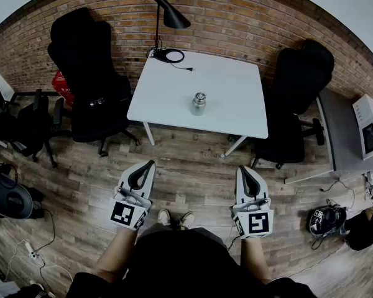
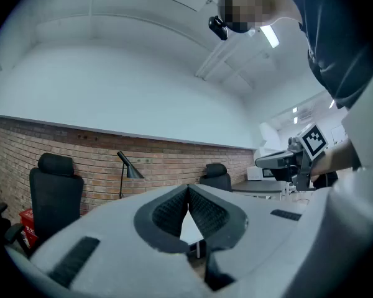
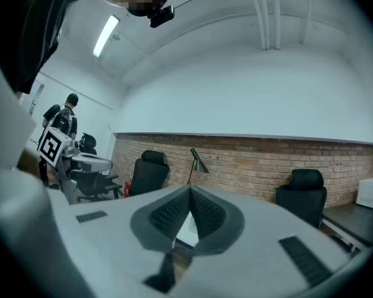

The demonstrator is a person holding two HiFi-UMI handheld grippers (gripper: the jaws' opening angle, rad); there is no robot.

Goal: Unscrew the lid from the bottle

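On the white table, a squat steel bottle, lid on — left tongs and right tongs both clenched, empty.

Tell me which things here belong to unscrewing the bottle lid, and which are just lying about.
For the job:
bottle
lid
table under it
left tongs, shut, empty
right tongs, shut, empty

Lying about:
lamp
left chair
right chair
microwave
desk
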